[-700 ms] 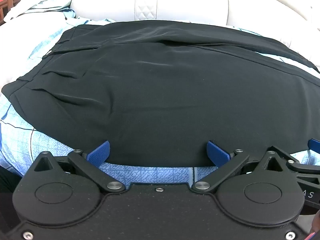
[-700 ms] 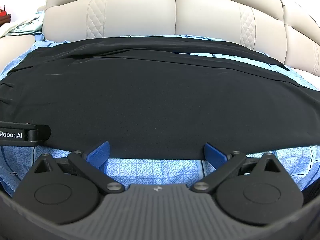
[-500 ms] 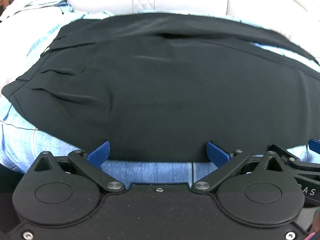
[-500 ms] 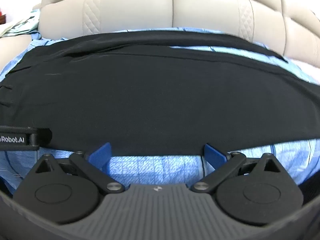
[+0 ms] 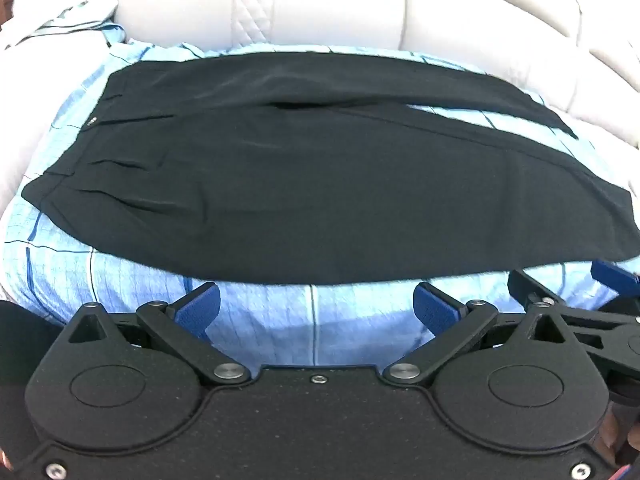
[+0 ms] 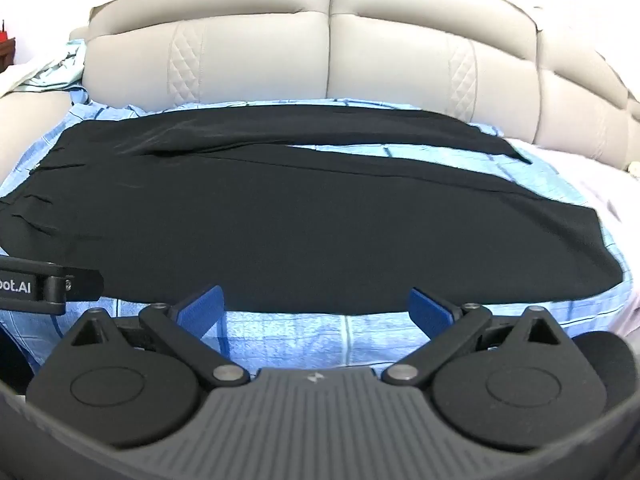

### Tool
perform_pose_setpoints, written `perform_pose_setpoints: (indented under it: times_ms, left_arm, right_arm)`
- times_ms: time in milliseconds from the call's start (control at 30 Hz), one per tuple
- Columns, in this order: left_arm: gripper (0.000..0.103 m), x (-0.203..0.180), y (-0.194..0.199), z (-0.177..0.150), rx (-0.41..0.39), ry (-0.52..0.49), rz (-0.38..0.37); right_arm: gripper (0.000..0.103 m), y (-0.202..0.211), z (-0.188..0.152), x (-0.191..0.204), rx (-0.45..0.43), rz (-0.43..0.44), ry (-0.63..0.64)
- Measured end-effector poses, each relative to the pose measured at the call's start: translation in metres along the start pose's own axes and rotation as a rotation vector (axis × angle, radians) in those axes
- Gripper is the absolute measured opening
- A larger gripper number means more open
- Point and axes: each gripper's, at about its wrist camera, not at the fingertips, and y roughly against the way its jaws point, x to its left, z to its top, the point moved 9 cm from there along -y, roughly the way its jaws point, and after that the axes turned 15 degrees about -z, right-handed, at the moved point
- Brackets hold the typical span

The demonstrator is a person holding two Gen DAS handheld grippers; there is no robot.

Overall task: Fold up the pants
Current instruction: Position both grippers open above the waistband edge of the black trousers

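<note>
Black pants (image 5: 312,184) lie spread flat on a blue checked sheet (image 5: 120,280), waistband at the left, two legs running right with a strip of sheet between them. They also show in the right wrist view (image 6: 280,224). My left gripper (image 5: 316,308) is open and empty, just short of the pants' near edge. My right gripper (image 6: 316,308) is open and empty at the same near edge, further right. The right gripper's finger (image 5: 612,276) shows at the left view's right edge, and the left gripper's body (image 6: 44,284) at the right view's left edge.
A cream padded sofa back (image 6: 332,52) rises behind the sheet. A crumpled light cloth (image 5: 68,20) lies at the far left on the sofa arm. The sheet (image 6: 360,332) covers the seat in front of the pants.
Both grippers have pulled back and up from the pants' near edge. More blue sheet shows in front of the pants, and the whole garment is in view.
</note>
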Motion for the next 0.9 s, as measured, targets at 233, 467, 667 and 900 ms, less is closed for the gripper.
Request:
perform_pose_setpoints:
  times_ms: [233, 467, 667, 900]
  left_arm:
    - [0.103, -0.016, 0.001, 0.002, 0.009, -0.045, 0.022]
    - [0.103, -0.013, -0.001, 0.002, 0.032, -0.04, 0.003]
    - [0.103, -0.012, -0.002, -0.001, 0.04, -0.048, 0.003]
    - [0.103, -0.01, -0.004, 0.001, 0.046, -0.051, 0.003]
  right_arm:
    - [0.103, 0.004, 0.003, -0.011, 0.005, -0.031, 0.026]
    - [0.103, 0.003, 0.002, -0.014, 0.006, -0.03, 0.022]
    - [0.103, 0.0, 0.002, -0.016, 0.012, -0.031, 0.022]
    - [0.103, -0.003, 0.0, -0.016, 0.011, -0.028, 0.029]
